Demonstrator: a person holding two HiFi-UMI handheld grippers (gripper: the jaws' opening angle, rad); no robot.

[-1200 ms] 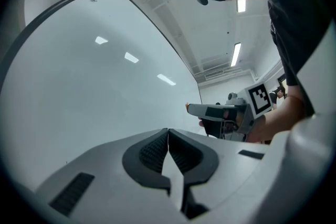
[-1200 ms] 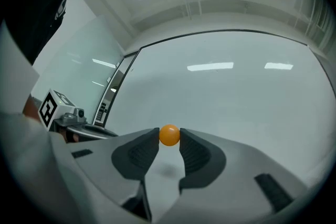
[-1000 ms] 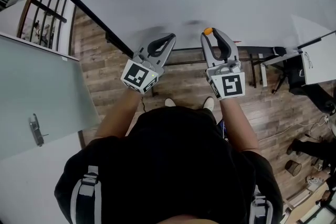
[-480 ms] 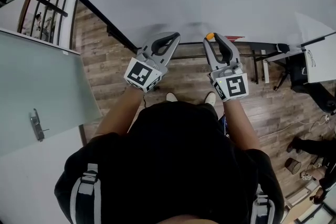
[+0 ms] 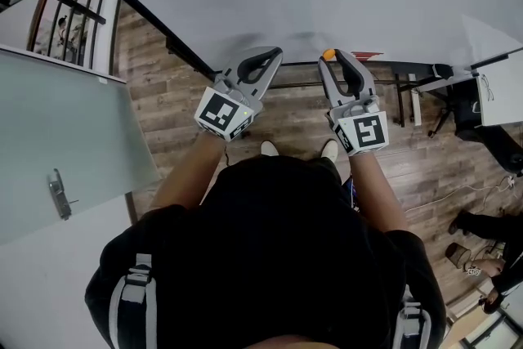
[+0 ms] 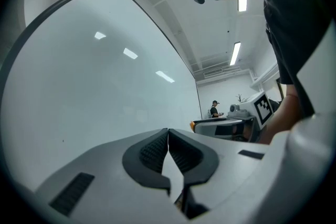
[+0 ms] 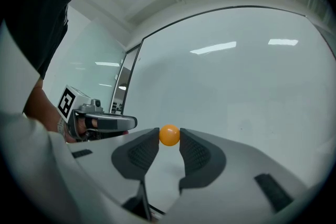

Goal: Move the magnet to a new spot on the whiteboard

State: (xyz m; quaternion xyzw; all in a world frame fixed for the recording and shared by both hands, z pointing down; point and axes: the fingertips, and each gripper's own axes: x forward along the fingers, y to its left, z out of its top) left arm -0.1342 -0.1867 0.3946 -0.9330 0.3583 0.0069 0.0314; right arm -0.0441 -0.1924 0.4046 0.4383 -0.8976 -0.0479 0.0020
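Pinching the orange magnet (image 7: 169,135) in the right gripper (image 7: 169,132), facing the whiteboard (image 7: 236,76); carrying nothing in the left gripper (image 6: 168,131), jaws together.

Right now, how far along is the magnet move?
Done: the right gripper has pinched the orange magnet at its jaw tips. In hand: magnet held by the whiteboard; contact unclear. To do: set it on a new spot, release. The left gripper is shut, empty.

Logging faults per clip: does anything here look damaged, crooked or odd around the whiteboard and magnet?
Nothing stands out. The orange magnet sits squarely between the jaws of the right gripper, the whiteboard looks undamaged, and the left gripper is shut and empty.
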